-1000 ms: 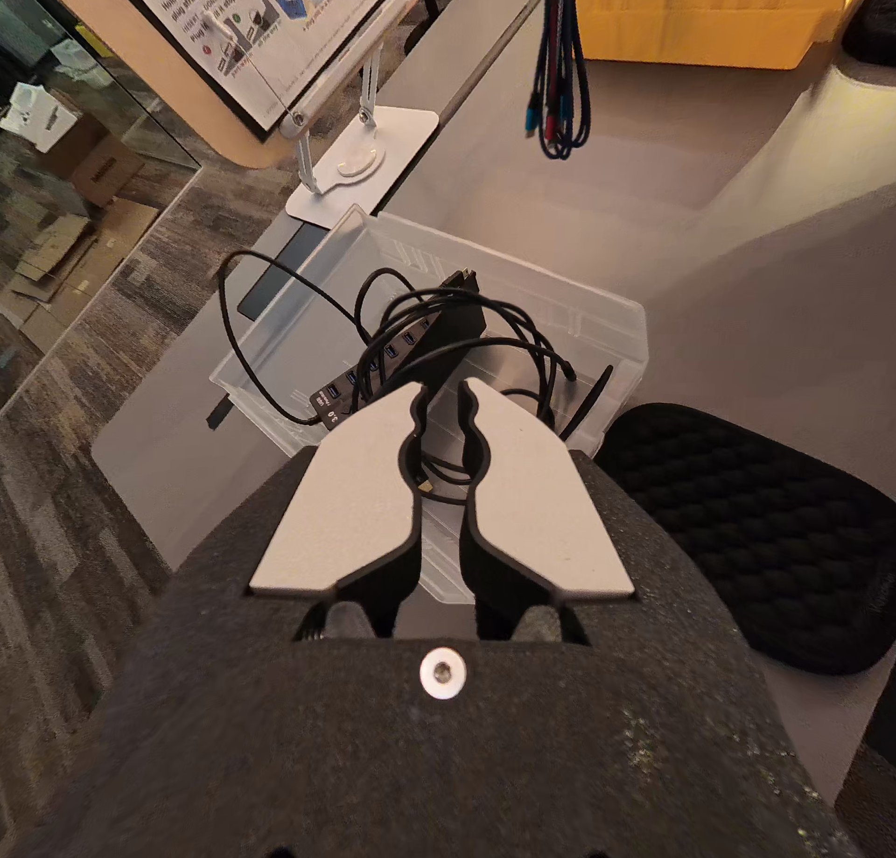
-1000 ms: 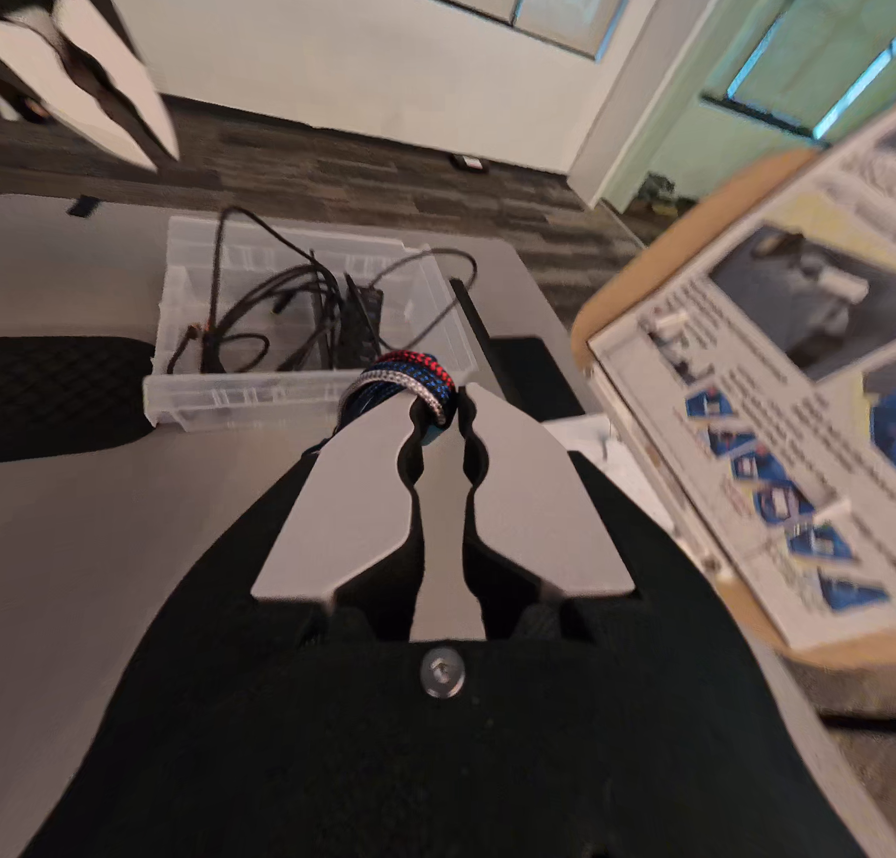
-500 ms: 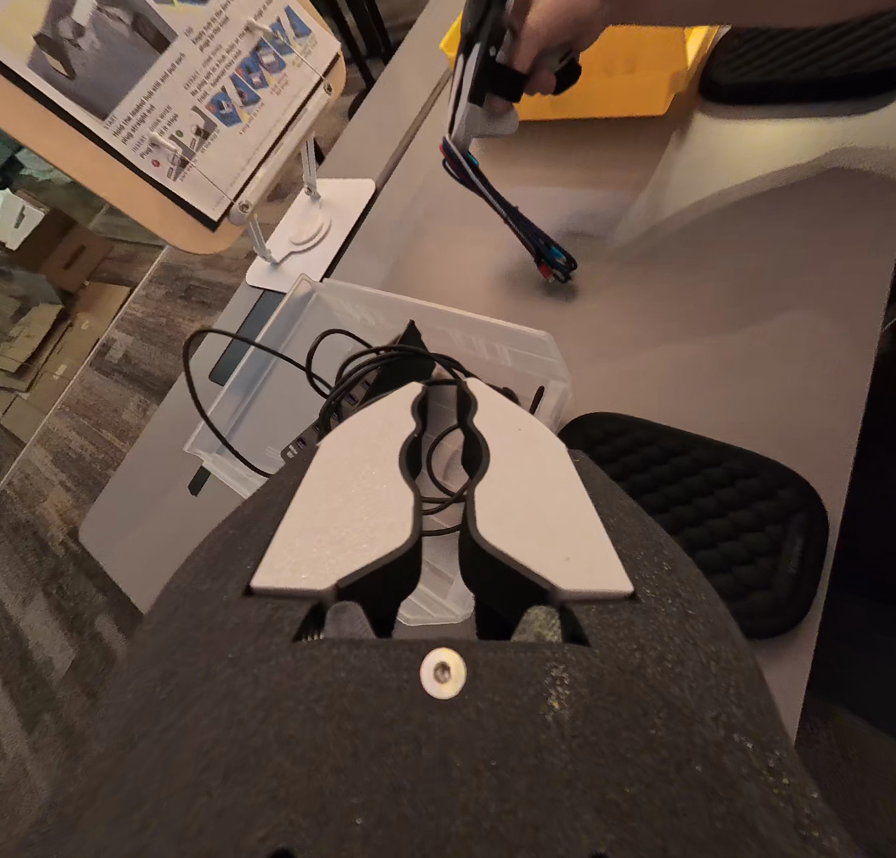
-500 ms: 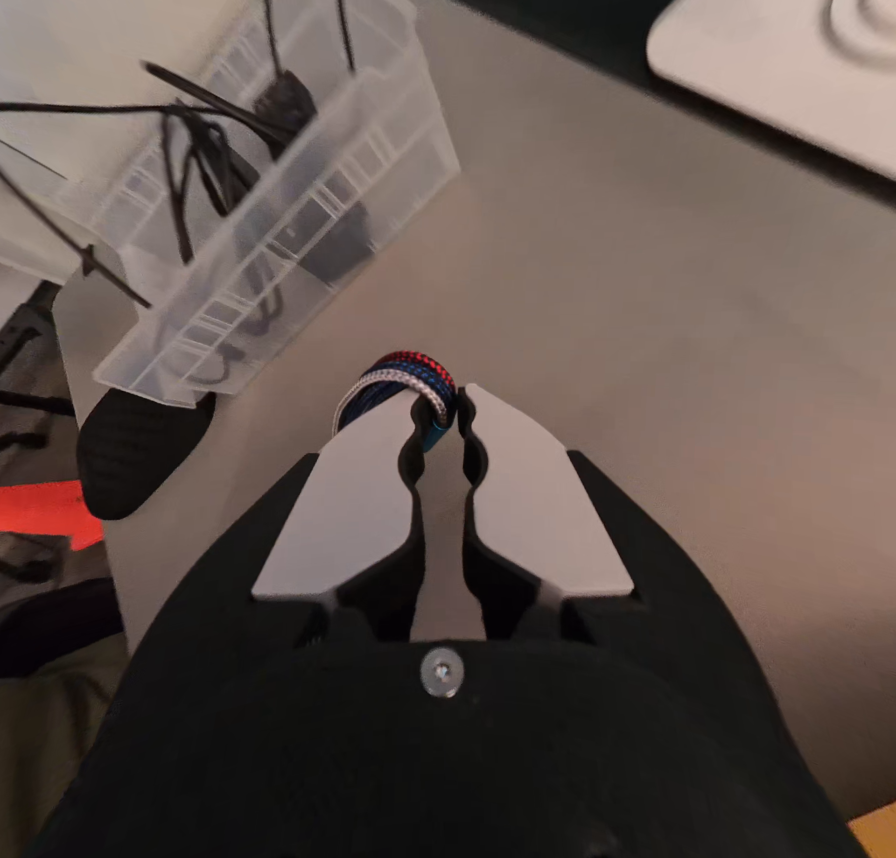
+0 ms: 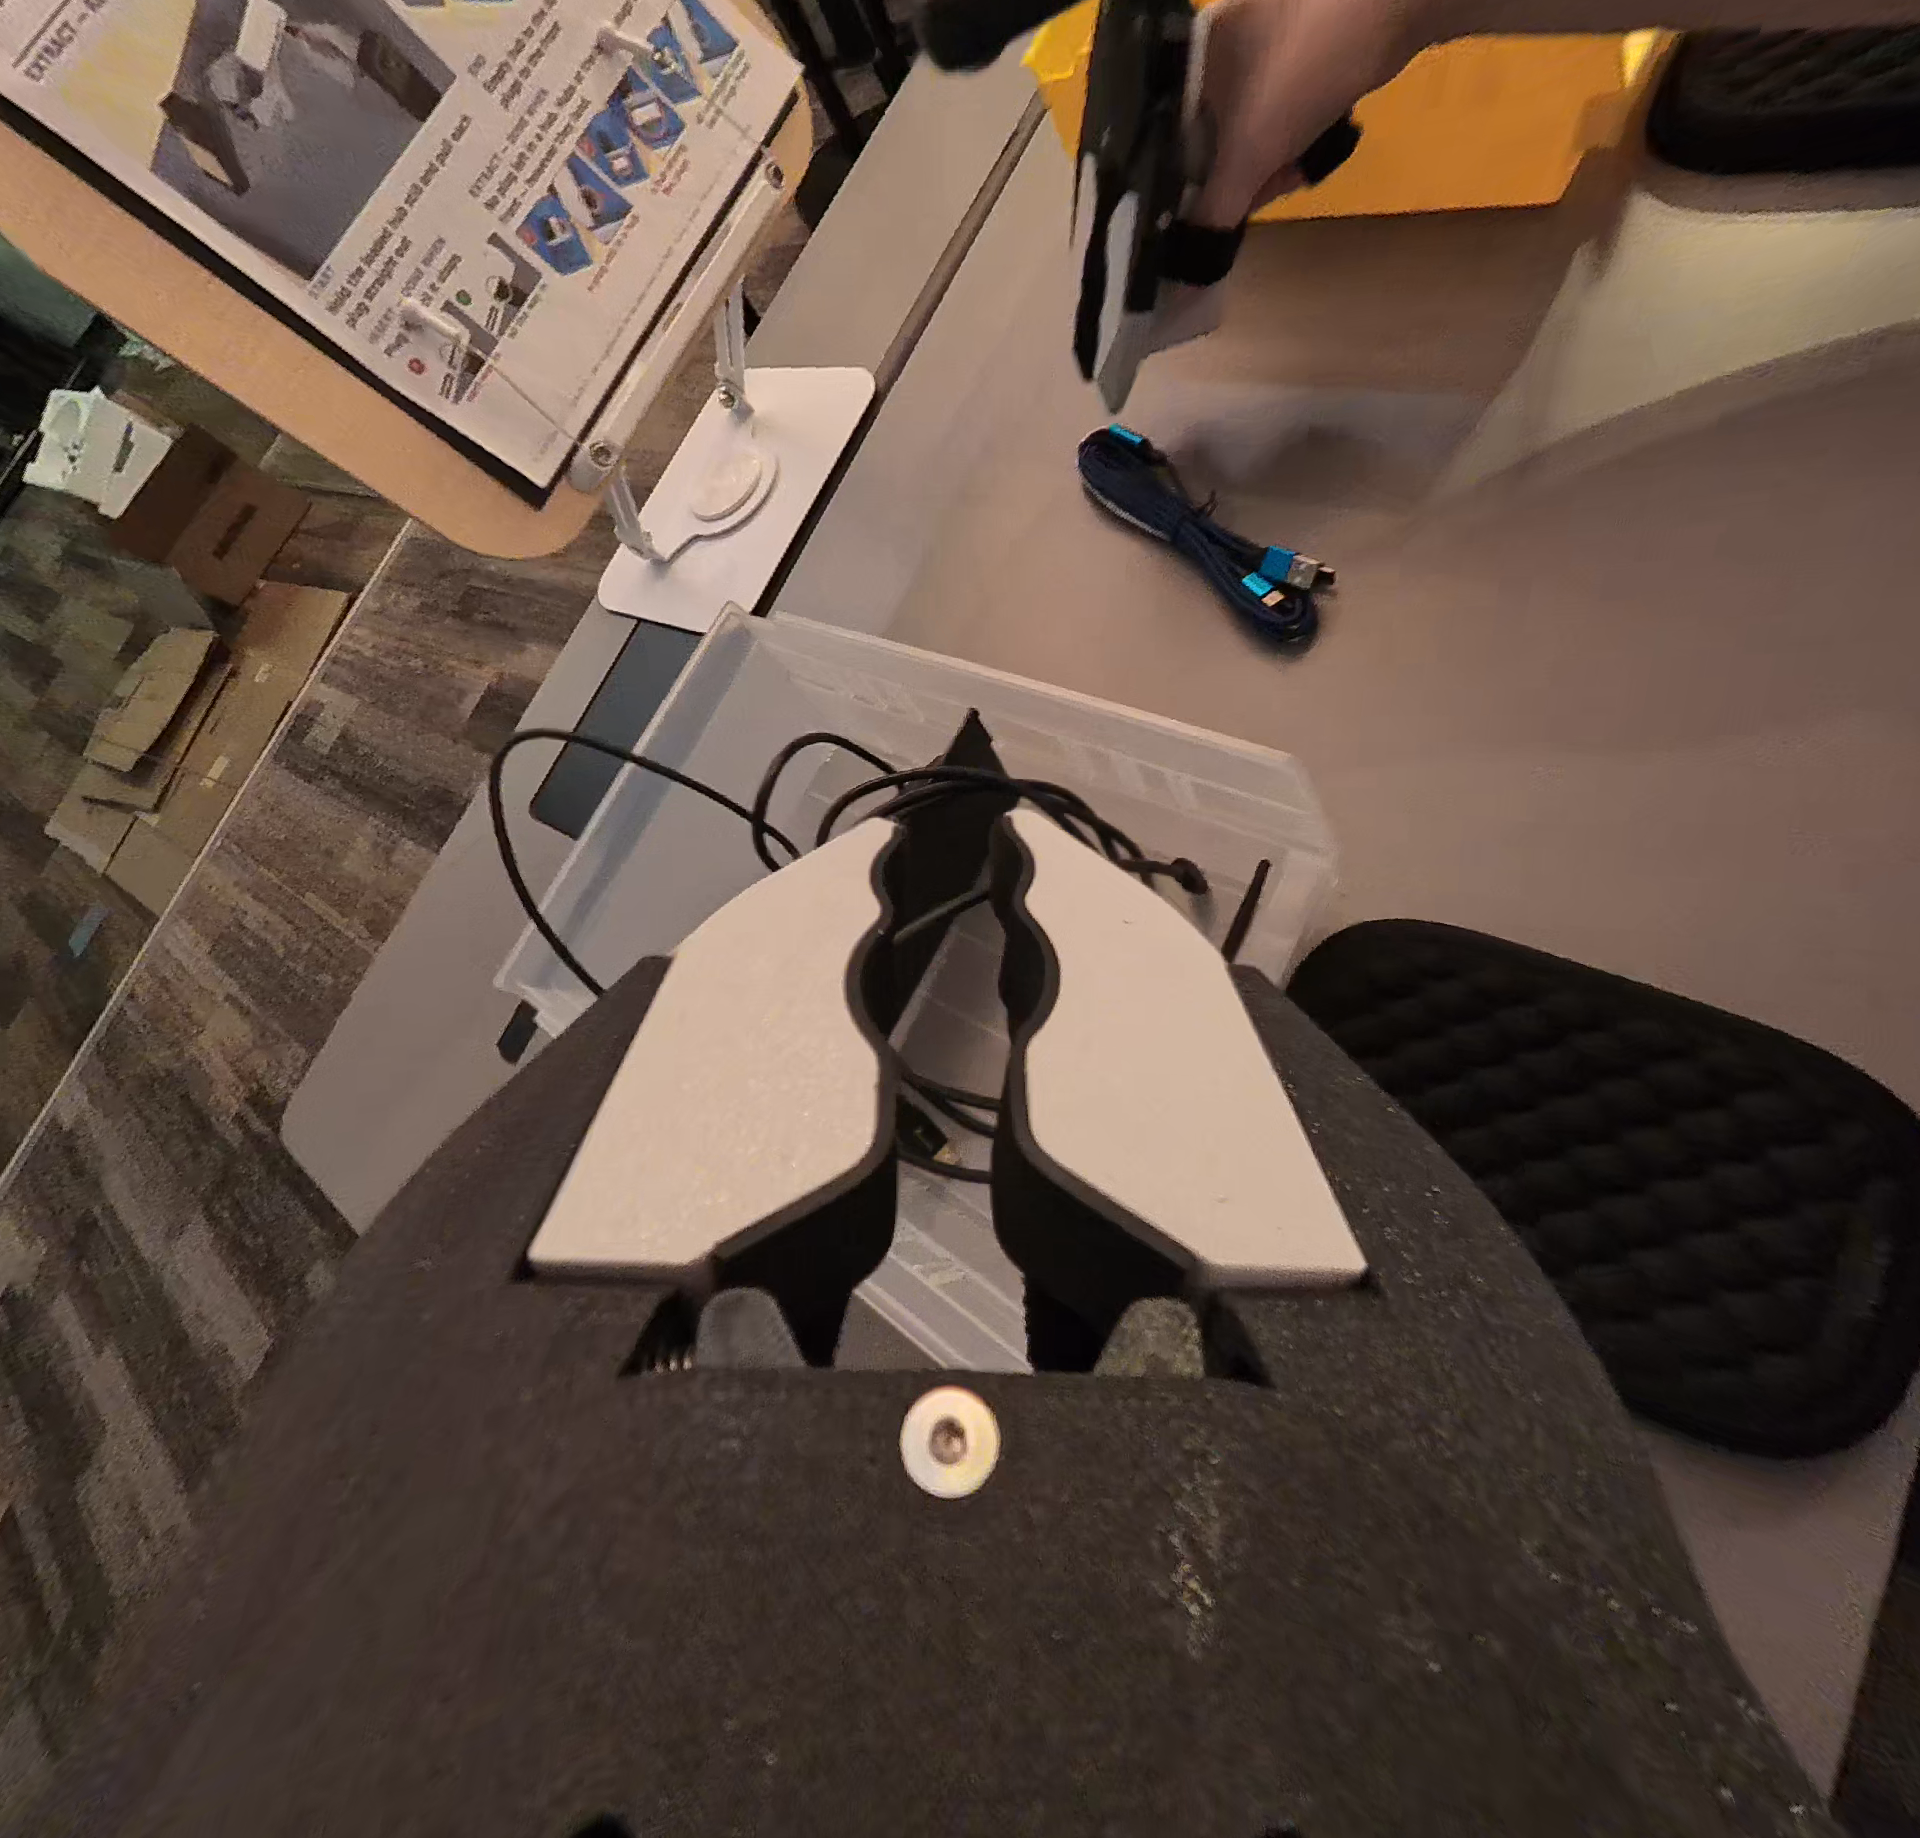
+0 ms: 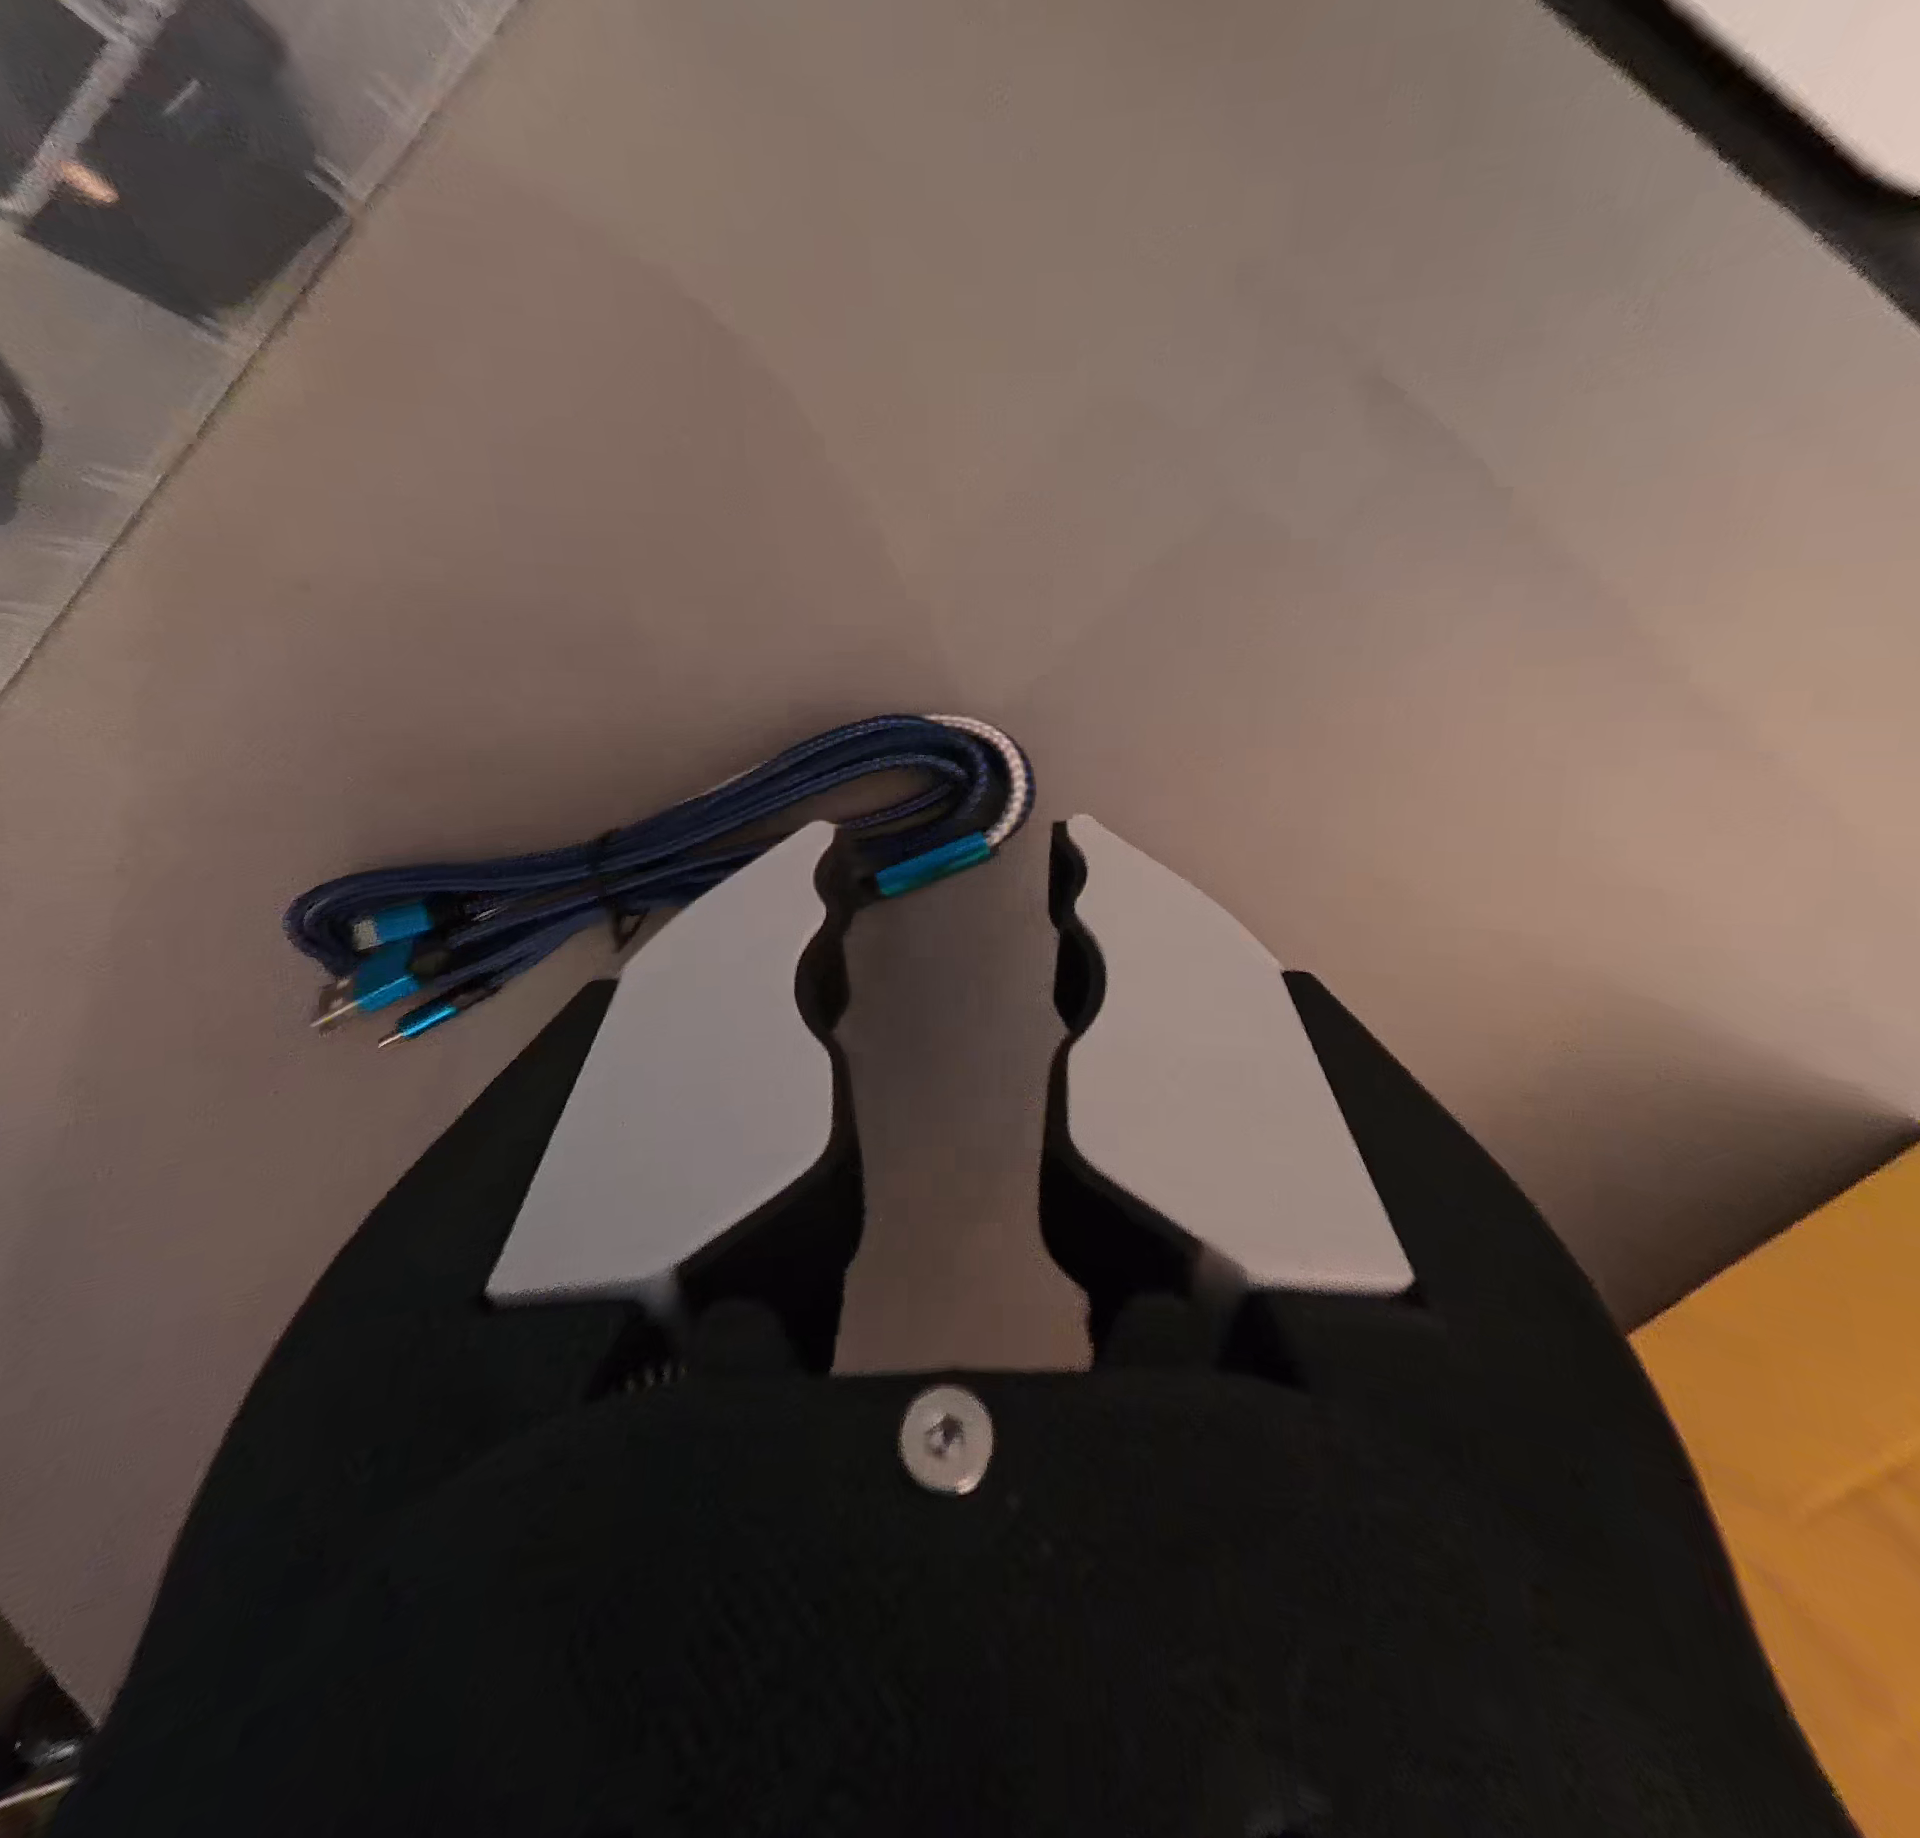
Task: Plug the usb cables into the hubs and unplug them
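A black USB hub [image 5: 966,760] leans inside a clear plastic bin [image 5: 1039,687], tangled in thin black cables [image 5: 1091,822]. My left gripper [image 5: 953,827] hovers over the bin with its fingers a little apart. The hub shows in the gap just beyond the tips, and a thin cable crosses behind them. A bundle of blue braided USB cables [image 6: 727,832] lies on the grey table [image 6: 1247,438], just in front of my left fingertip. My right gripper [image 6: 940,832] is open above it and holds nothing. The left wrist view shows the right gripper [image 5: 1122,261] above the bundle [image 5: 1195,541].
An instruction sheet on a wooden stand [image 5: 416,178] with a white base [image 5: 738,489] stands behind the bin. A yellow box [image 5: 1455,126] sits at the far edge. A black padded mat [image 5: 1610,1165] lies right of the bin. A person's hand [image 5: 1299,74] holds the right gripper. The left gripper's tips are roughly 40 centimeters from the right gripper's.
My right gripper lowered the blue cable bundle to the table, opened and let it go. My left gripper came closer over the bin and its fingers parted slightly.
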Available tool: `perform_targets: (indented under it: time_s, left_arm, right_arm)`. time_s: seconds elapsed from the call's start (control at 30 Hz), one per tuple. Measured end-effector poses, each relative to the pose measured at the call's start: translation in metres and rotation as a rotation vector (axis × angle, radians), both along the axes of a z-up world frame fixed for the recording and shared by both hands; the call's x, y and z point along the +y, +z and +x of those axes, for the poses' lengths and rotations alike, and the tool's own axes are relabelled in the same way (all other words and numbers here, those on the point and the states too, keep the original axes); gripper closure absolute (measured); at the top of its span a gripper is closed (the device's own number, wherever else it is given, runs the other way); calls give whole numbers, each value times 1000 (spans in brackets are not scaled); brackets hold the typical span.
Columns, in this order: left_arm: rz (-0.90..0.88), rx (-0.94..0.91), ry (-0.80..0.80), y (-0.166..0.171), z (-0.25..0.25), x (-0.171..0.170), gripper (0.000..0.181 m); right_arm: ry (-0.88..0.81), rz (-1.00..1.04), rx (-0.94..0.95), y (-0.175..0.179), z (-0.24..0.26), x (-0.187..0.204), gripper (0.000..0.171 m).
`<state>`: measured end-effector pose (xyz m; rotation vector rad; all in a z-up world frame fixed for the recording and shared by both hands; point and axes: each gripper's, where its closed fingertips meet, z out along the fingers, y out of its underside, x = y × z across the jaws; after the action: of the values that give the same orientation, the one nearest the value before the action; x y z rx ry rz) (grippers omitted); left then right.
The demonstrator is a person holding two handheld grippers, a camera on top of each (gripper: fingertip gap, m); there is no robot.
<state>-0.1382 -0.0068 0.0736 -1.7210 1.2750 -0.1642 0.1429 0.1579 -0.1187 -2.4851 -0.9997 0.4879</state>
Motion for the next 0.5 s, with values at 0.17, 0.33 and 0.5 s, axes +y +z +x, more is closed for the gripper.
perform_targets:
  time_s: [0.17, 0.33, 0.5]
  left_arm:
    - [30, 54, 116, 1, -15, 40, 168]
    - [-109, 308, 226, -43, -49, 99, 170]
    - [-174, 537, 212, -84, -63, 149, 170]
  right_arm:
    - [81, 170, 187, 66, -8, -20, 134]
    - [160, 336, 400, 140, -4, -53, 134]
    - [197, 396, 536, 175, 9, -69, 135]
